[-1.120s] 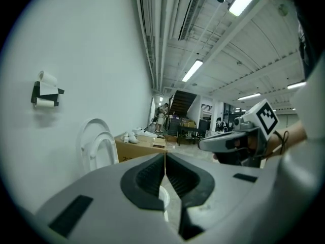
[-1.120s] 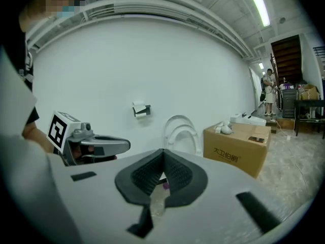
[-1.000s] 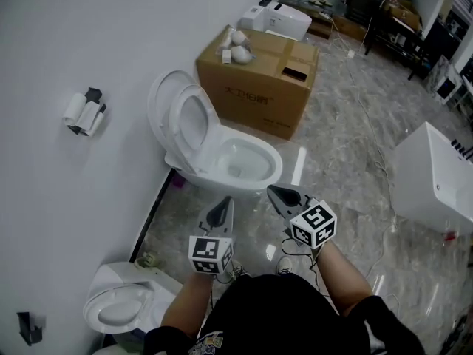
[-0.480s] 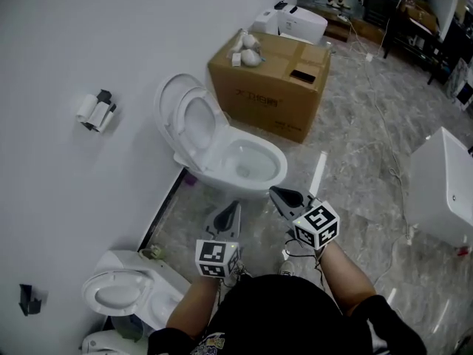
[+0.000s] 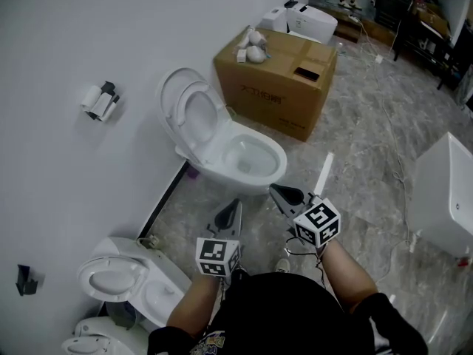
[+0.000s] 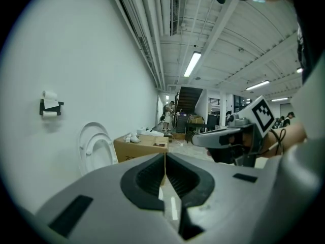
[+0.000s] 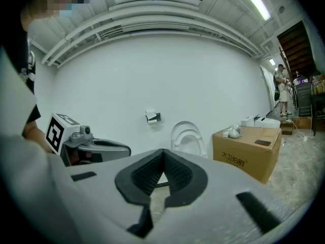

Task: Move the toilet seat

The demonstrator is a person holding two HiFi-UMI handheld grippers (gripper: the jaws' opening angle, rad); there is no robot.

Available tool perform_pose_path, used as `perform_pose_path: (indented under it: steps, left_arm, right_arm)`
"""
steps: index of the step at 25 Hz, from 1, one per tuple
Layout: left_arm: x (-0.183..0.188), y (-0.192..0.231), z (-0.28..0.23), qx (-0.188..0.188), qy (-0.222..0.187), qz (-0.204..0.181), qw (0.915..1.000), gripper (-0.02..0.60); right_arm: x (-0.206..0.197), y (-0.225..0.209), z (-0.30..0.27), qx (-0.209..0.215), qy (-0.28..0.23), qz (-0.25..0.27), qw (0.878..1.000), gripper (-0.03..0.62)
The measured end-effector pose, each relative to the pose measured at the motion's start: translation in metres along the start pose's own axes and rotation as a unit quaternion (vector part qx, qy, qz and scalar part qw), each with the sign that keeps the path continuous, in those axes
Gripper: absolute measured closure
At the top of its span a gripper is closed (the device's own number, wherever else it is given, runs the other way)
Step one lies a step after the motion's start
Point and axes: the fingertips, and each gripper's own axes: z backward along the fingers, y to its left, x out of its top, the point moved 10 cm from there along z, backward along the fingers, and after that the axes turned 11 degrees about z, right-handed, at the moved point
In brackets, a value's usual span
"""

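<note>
- We held the left tongs [image 5: 236, 202] and the right tongs [image 5: 273, 189] side by side, low in front of us. Both pairs of jaws were pressed together, and neither gripper view showed anything pinched between them.
- The toilet seat [image 5: 180, 120] stood raised, ahead of both tips and off to their left. It leaned back on its lid against the wall, well apart from the tongs.
- The open bowl [image 5: 277, 161] lay between the tips and the seat, its front rim nearest the right tongs. We judged that any reach for the seat had to pass over it.
- With the seat upright on its hinge, we took the move to mean tipping it forward onto the bowl. Closed tips seemed suited to hooking or nudging its edge.
- A cardboard box [image 5: 277, 76] sat beyond the toilet, ahead and right of the tongs. A second toilet [image 5: 111, 279] with its seat down sat left of the left tongs, outside the line they pointed along.
</note>
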Motion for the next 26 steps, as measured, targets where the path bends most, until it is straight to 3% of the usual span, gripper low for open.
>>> perform_pose_path:
  steps: [26]
  left_arm:
    - [-0.008, -0.025, 0.000, 0.010, -0.013, 0.003, 0.9999, 0.571]
  right_arm:
    - [-0.003, -0.006, 0.023, 0.010, -0.006, 0.007, 1.000, 0.589]
